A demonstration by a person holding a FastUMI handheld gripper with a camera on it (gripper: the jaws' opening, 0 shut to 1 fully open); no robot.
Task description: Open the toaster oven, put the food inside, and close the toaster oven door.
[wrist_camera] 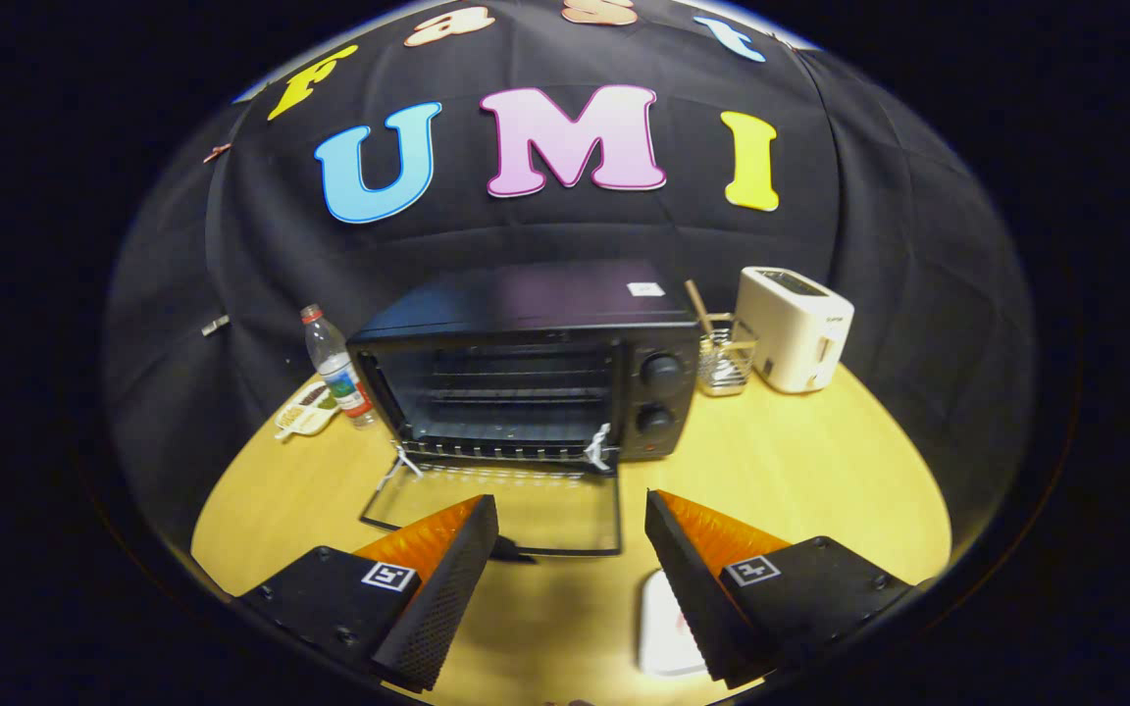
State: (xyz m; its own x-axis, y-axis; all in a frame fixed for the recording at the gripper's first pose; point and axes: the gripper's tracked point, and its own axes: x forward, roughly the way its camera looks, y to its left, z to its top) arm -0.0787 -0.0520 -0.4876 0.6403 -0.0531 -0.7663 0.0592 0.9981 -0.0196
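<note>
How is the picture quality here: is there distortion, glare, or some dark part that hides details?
Gripper view: strong fisheye bending curves the table; the open gripper is sharp, fingers apart above the lowered glass door, which reflects faintly; the toaster oven interior is dim; the white object by one finger is partly hidden.

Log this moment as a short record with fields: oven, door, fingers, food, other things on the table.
oven: black toaster oven at the back of the wooden table, racks showing, nothing on them
door: glass door open, folded down flat toward the fingers
gripper: fingers open, holding nothing, just short of the door's front edge
food: white plate beside the right finger, contents hidden
left of oven: water bottle, snack packet
right of oven: wire holder, white toaster
</note>
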